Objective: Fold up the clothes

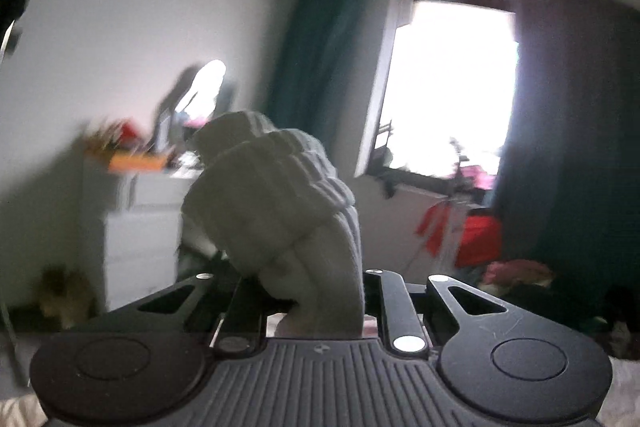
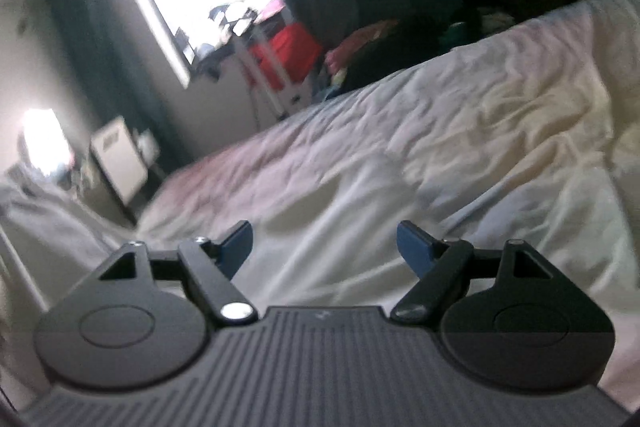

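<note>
Ahead of me a bright window (image 1: 448,87) glared between dark curtains (image 1: 316,47); white drawers (image 1: 136,227) stood by the wall (image 1: 120,27), the bed (image 2: 440,147) rumpled.

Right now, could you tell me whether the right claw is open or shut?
Open. The right claw shows its two blue pads wide apart with nothing between them, only the white bedding beyond.
</note>
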`<state>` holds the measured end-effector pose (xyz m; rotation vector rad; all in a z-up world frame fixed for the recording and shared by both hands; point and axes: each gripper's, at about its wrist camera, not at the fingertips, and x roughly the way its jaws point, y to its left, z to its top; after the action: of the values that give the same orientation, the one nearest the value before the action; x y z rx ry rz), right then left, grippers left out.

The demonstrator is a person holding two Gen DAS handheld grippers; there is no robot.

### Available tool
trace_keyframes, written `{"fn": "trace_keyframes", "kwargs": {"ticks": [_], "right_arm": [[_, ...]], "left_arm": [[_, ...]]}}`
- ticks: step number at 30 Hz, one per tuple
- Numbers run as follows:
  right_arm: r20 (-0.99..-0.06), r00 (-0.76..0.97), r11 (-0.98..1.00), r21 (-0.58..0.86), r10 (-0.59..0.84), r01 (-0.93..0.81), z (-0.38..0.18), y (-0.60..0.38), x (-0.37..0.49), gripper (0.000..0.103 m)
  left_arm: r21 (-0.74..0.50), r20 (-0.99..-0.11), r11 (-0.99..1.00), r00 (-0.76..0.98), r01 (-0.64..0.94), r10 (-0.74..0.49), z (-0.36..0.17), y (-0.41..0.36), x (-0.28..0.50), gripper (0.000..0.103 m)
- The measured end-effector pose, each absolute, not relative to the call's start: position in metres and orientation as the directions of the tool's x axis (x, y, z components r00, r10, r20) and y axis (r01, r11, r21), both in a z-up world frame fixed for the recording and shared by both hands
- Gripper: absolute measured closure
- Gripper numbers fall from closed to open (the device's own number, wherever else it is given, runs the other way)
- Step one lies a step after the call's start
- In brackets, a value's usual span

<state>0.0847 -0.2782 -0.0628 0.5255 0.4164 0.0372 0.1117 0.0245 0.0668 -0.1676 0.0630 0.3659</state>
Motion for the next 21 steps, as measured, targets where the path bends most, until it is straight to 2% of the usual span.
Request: {"fn": "trace_keyframes", "kwargs": {"ticks": [5,10,13,18,19,21], "right_arm": [[-0.312,0.945,0.827,0.554,0.098,0.097,-0.047,-0.322,0.078,0.022],[-0.269,0.961,0.789,0.602,0.059,0.121,-0.041,-0.355,0.071,0.021],[-0.270,0.962,0.772,0.620,0.039,0.143,-0.043,-0.370,0.068,0.021],[-0.274,0.961,0.734,0.662,0.047,0.153,-0.049,-0.393,0.067,0.020],[-0.280,0.958,0.727,0.670,0.063,0.148,-0.051,-0.396,0.069,0.020],[-0.290,0.950,0.707,0.696,0.115,0.127,-0.057,-0.396,0.072,0.020]], "left_arm": [[-0.045,0.000,0.963,0.964,-0.267,0.267,0.056,-0.089,0.122,0.085],[0.070,0.000,0.987,0.989,-0.146,0.147,0.016,-0.199,0.126,0.086],[0.154,-0.070,0.987,0.996,-0.047,0.058,-0.028,-0.255,0.124,0.086],[0.215,-0.303,0.970,0.952,0.112,-0.043,-0.101,-0.293,0.131,0.084],[0.228,-0.333,0.965,0.942,0.129,-0.048,-0.111,-0.298,0.132,0.084],[0.268,-0.331,0.954,0.943,0.132,-0.038,-0.118,-0.302,0.129,0.080]]}}
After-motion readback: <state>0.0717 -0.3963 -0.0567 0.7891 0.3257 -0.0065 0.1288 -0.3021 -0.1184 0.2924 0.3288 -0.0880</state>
